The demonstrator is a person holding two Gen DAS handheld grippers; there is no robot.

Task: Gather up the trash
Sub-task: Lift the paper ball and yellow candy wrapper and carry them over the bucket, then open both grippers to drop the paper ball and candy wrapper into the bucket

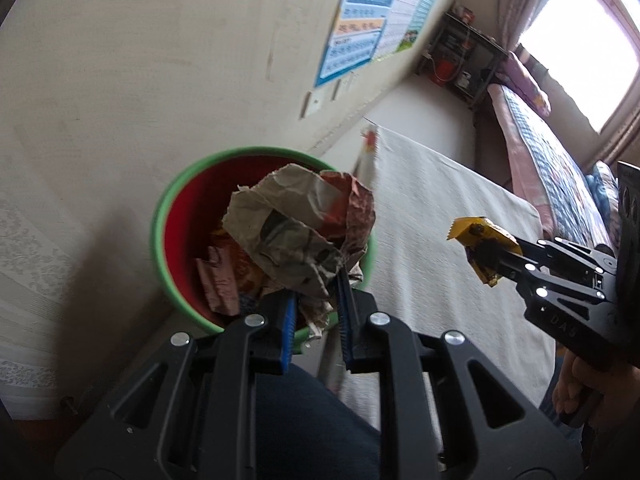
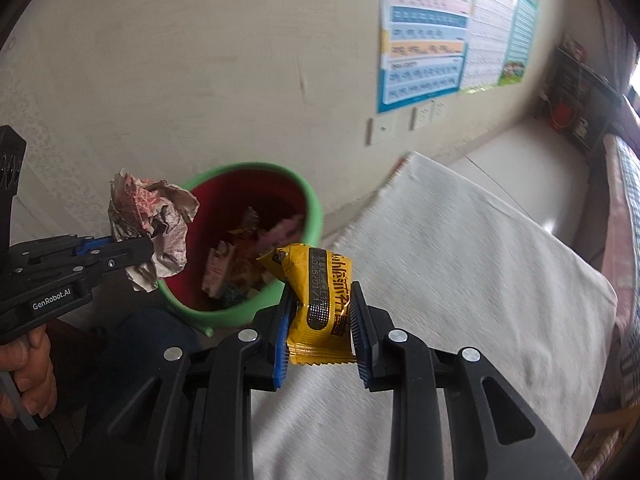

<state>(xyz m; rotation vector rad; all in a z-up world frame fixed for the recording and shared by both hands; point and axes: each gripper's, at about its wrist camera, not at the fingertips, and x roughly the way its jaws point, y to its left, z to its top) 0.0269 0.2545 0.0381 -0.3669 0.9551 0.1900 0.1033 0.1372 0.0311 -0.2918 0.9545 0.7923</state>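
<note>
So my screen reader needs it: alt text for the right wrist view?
The right gripper holds a yellow snack packet near a green-rimmed red bin of wrappers. At left, the left gripper holds crumpled paper beside the bin.

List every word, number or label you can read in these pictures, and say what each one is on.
"GenRobot.AI": on the side of the left gripper.
"DAS": faint raised letters on the body of the right gripper.
Yellow snack packet: a printed date and large characters, too blurred to read surely.
Wall posters: rows of text, too small and blurred.
</note>
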